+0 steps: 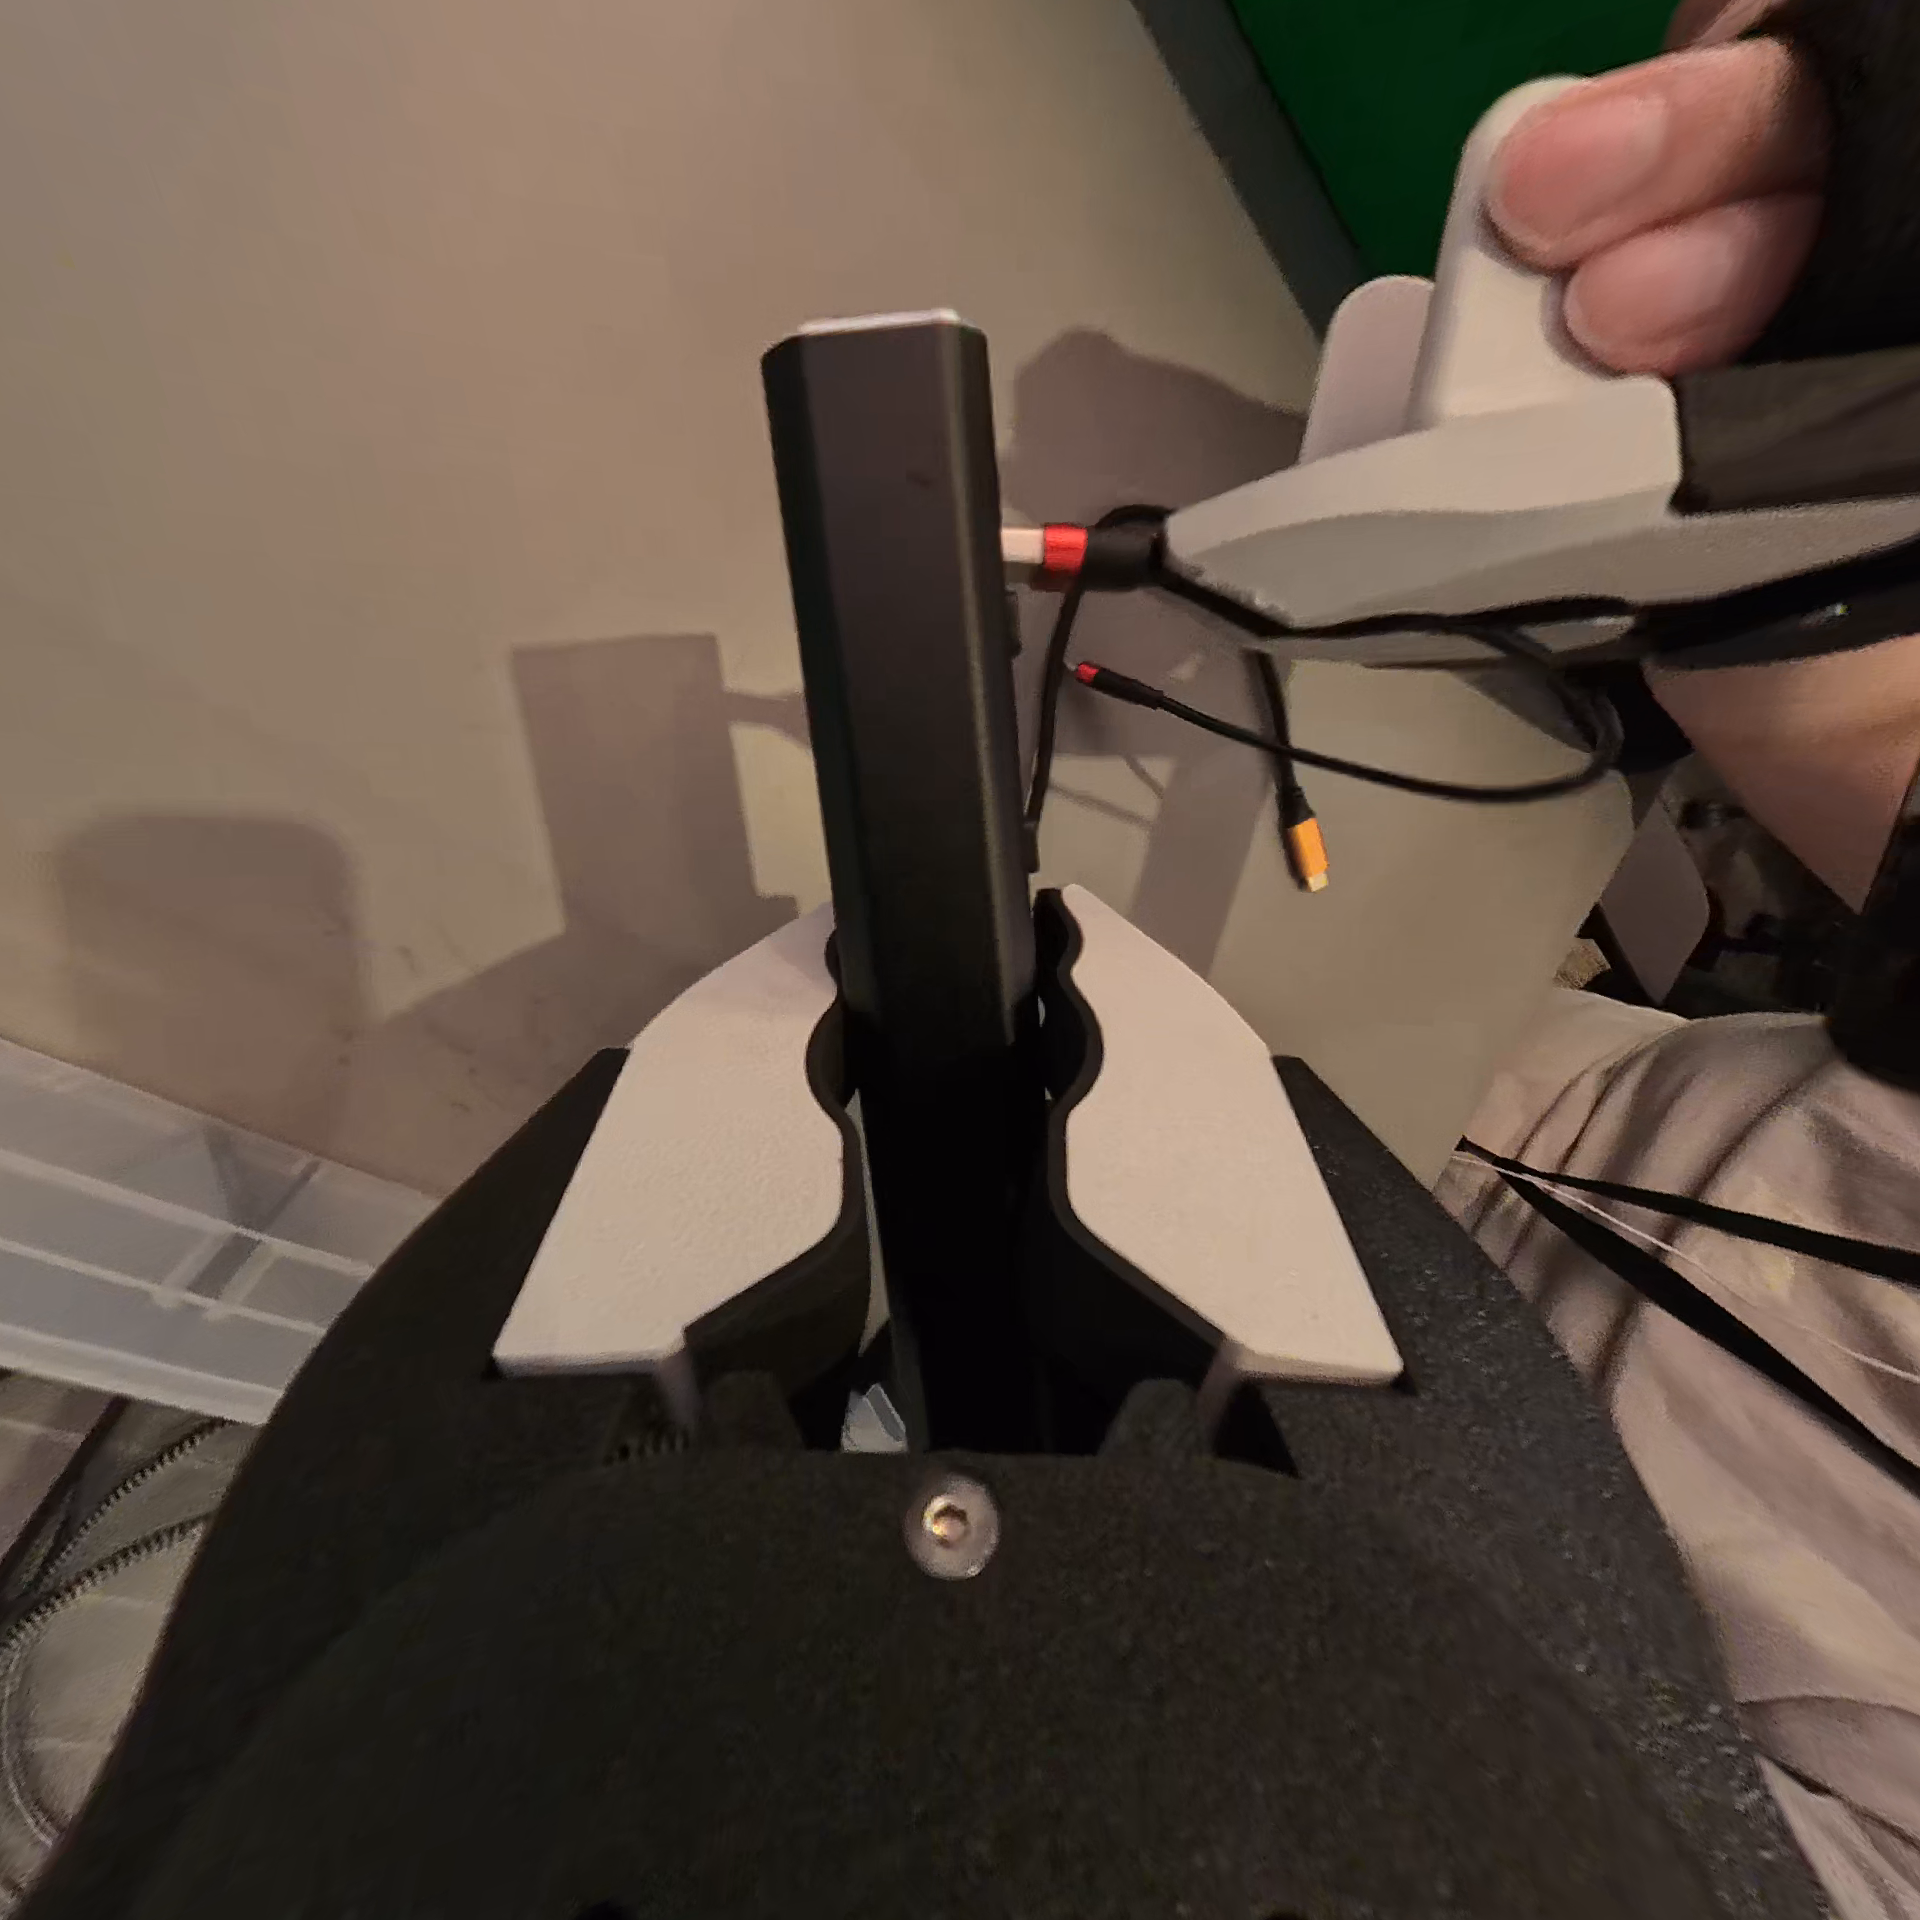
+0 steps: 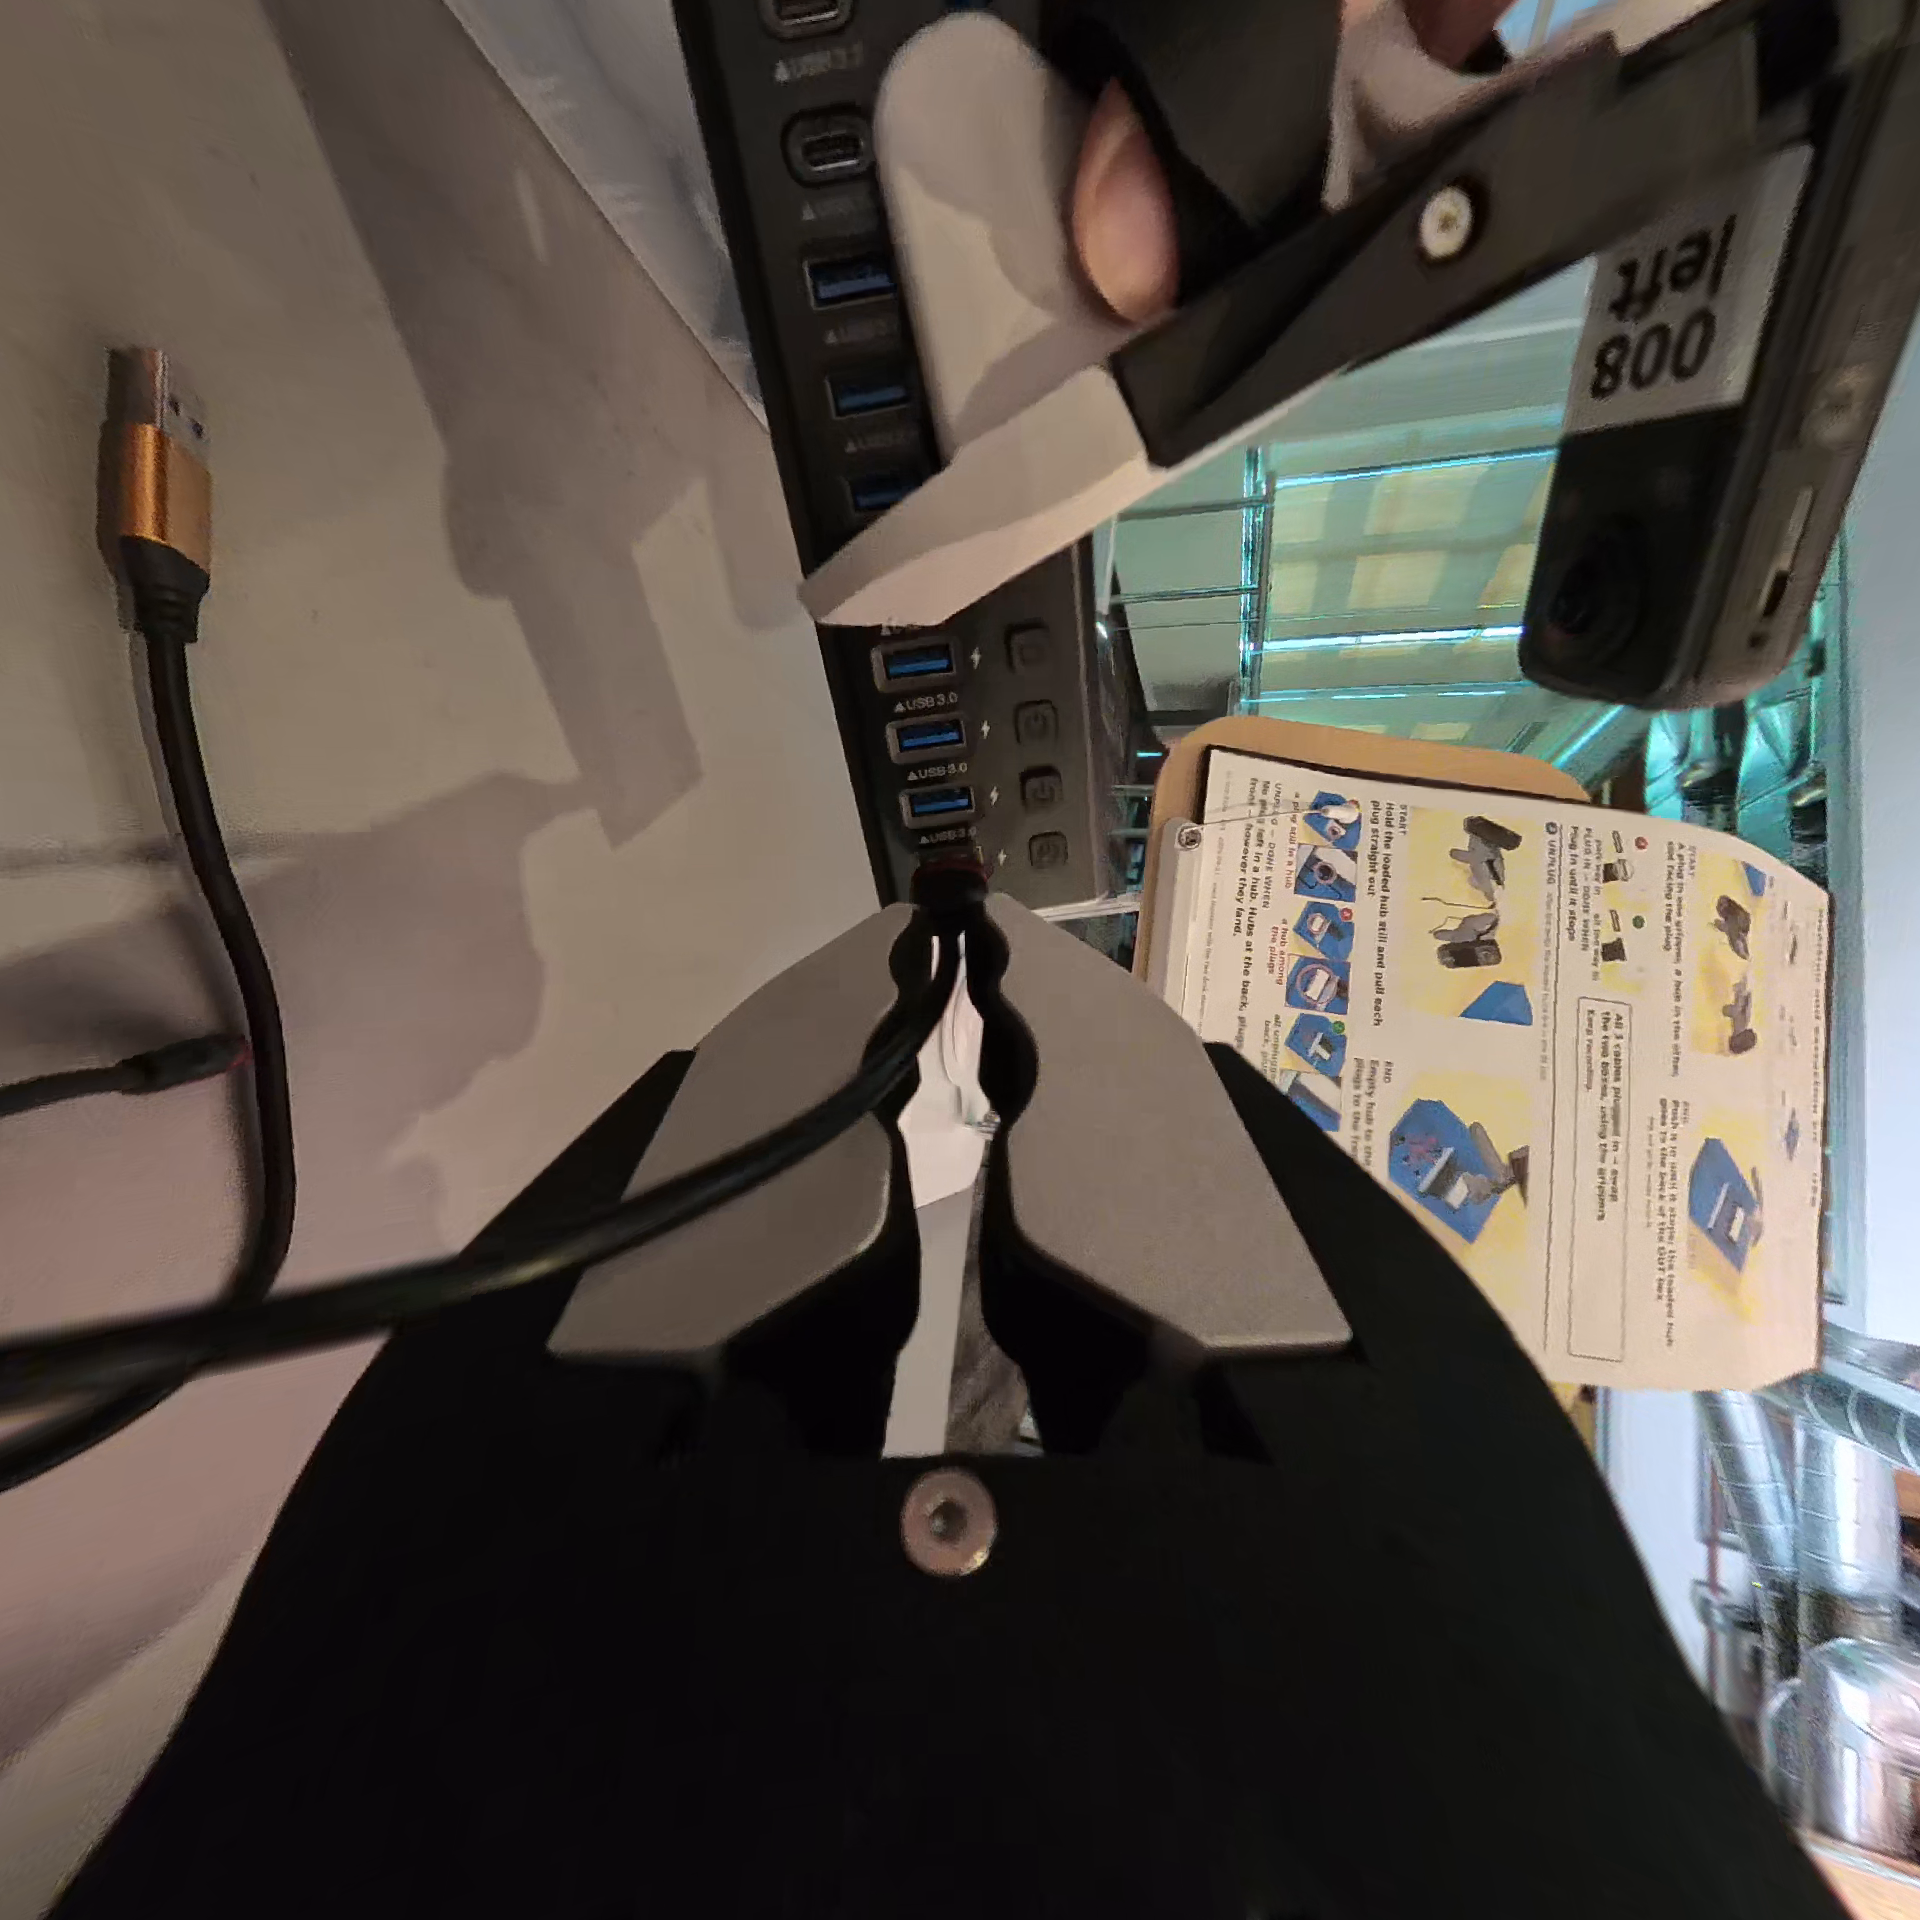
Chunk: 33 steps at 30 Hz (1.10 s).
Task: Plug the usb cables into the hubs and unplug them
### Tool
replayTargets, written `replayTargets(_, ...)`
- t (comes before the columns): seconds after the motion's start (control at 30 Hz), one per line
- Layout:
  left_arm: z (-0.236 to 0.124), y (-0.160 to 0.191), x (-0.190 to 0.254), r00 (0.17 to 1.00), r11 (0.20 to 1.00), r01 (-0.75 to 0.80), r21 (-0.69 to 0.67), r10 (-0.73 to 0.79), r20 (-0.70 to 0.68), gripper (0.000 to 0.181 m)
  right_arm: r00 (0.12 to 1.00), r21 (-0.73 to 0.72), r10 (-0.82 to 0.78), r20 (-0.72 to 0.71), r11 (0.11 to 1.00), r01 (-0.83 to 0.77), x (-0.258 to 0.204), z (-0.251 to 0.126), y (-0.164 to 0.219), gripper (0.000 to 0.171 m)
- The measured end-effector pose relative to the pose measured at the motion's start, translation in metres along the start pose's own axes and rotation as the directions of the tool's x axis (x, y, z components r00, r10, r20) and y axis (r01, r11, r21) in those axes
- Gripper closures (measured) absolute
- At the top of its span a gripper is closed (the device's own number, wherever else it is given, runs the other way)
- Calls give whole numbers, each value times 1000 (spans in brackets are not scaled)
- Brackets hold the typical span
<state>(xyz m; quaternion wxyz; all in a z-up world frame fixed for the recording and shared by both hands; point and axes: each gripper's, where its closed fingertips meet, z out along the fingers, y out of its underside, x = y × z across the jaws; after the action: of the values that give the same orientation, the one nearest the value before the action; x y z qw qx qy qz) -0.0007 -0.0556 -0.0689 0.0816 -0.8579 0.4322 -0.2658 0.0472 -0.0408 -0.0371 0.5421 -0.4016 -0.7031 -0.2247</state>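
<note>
The long black rectangular USB hub [image 1: 904, 665] stands upright at centre frame in the left wrist view, its lower end clamped between the pale fingers of the left hand-held gripper [image 1: 940, 997], which is closed firmly against its sides. At the hub's right edge, mid-height, a red-collared USB plug with a black cable [image 1: 1060, 556] meets a port; its metal shell is partly visible, so it is not fully seated. The right hand-held gripper [image 1: 1158, 551] enters from the right of the frame, pinched shut on the black boot just behind that plug. In the right wrist view the same plug [image 2: 948, 878] sits at the lowest port in a row of blue ports on the hub face [image 2: 935, 738], with the gripper's fingertips [image 2: 951, 920] narrowed around it. Two loose cable ends hang right of the hub: a thin red-tipped connector [image 1: 1101, 681] and an orange-shelled connector [image 1: 1307, 847]. A gold-sleeved USB-A plug [image 2: 156, 468] appears at left of the right wrist view. A printed instruction sheet on a brown board [image 2: 1475, 1060] stands at right.
</note>
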Motion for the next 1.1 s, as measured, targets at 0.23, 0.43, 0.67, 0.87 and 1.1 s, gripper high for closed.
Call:
replayTargets(0.23,2,4,5,993,992,-118,-38,118,19,150,998,105,25,55,994,-31,-3,-10,2,164)
replayTargets(0.43,2,-1,1,980,984,-173,-38,176,88,150,998,66,13,58,998,-16,-1,-10,3,164)
replayTargets(0.67,-4,-5,-1,980,985,-171,4,170,102,150,1000,18,12,-7,1000,-12,8,-5,2,164)
replayTargets(0.87,-9,-8,-2,986,987,-150,51,146,77,149,994,-8,-1,-107,1000,0,16,0,3,163)
replayTargets(1.1,-8,-4,-5,974,980,-196,15,193,118,149,995,-1,-26,-95,1000,26,10,1,0,163)
